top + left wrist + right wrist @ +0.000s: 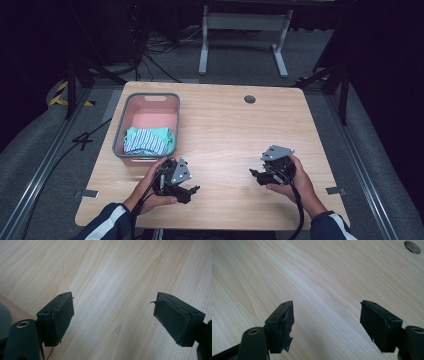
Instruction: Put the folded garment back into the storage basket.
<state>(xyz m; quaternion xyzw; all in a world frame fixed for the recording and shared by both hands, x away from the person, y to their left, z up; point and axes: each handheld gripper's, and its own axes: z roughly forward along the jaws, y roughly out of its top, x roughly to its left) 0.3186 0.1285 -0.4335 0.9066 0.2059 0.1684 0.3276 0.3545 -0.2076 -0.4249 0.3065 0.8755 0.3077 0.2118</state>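
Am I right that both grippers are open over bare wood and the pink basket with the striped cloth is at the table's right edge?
Not quite. The basket holding the striped cloth sits at the table's left side, as the high view shows. The rest holds: left gripper and right gripper are both open over bare wood.

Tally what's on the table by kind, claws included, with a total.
Pink basket with grey rim: 1
Bundle of striped and teal cloth inside it: 1
Handheld claws: 2, left claw and right claw, both open
Total: 4
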